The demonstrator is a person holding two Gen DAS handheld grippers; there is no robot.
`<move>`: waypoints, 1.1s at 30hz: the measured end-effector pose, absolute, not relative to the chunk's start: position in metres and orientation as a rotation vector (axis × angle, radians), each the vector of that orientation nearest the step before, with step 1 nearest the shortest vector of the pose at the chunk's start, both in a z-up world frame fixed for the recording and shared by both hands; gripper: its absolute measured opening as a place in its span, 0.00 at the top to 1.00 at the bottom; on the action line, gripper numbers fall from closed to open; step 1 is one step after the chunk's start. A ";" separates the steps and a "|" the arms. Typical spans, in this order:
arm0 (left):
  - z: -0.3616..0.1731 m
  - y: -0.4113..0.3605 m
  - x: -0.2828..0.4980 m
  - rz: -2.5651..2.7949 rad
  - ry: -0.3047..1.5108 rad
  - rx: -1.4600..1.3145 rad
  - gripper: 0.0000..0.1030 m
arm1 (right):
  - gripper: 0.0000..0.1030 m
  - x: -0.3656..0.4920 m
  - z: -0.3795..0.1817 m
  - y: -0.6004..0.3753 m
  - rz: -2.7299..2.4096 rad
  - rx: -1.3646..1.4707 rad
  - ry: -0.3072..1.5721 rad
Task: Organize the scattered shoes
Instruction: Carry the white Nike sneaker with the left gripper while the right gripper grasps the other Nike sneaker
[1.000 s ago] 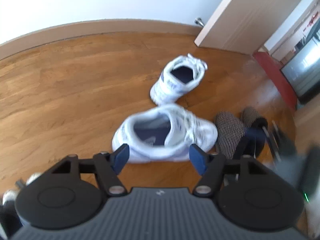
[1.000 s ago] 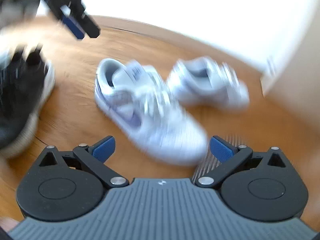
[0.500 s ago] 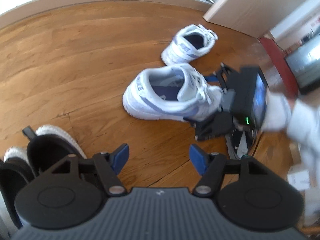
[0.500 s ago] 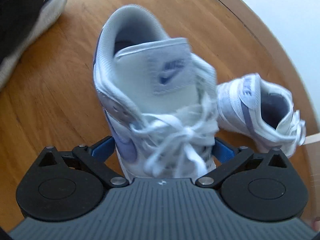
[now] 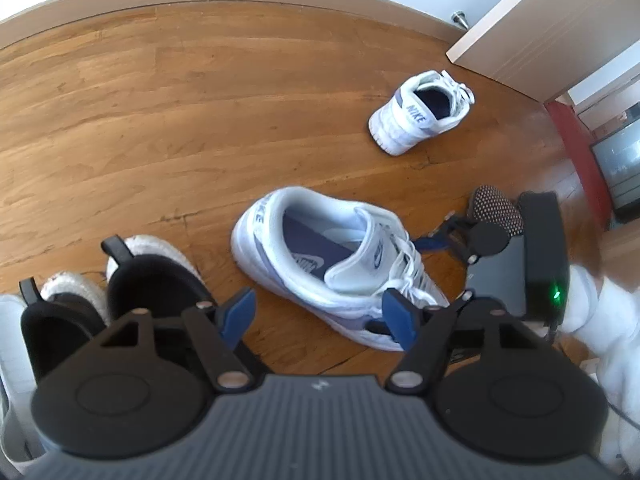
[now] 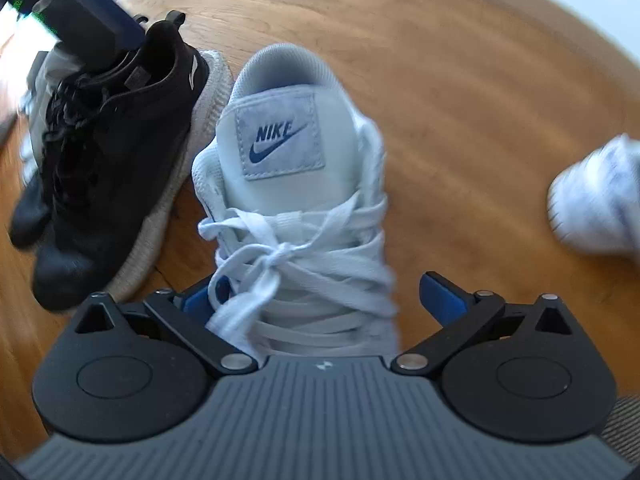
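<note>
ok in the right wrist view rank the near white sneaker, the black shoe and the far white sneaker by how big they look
1. near white sneaker, filling the centre between the jaws
2. black shoe, at the left
3. far white sneaker, blurred and cut off at the right edge

Nearness to the camera drives this; true sizes can't be compared.

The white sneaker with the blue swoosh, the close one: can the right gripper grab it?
Probably yes. The right gripper already straddles the white lace-up sneaker with the blue swoosh, one blue pad on each side and nothing between. Its jaws have just been closing but do not clearly press the shoe yet.
</note>
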State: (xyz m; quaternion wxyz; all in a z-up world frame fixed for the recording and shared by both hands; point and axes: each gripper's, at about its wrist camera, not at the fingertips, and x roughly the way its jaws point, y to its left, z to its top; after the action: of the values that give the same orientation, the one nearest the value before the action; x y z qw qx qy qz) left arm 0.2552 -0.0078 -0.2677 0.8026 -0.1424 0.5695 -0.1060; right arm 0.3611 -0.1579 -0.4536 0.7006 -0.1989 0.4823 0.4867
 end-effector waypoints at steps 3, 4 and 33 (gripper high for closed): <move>-0.275 -0.008 0.254 -0.221 1.231 -0.320 0.32 | 0.11 0.350 -0.455 -0.154 1.017 -0.357 1.098; -0.278 -0.008 0.254 -0.216 1.238 -0.324 0.32 | 0.12 0.349 -0.455 -0.153 1.000 -0.289 1.127; -0.286 -0.138 0.407 -0.053 1.101 -0.440 0.25 | 0.11 0.290 -0.434 -0.313 0.457 0.299 1.139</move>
State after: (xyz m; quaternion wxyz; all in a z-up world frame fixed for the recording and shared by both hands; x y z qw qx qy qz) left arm 0.4072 -0.1378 -0.2865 0.8289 -0.2074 0.5189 -0.0247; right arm 0.2895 -0.3128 -0.4337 0.8071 0.1396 0.5324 0.2136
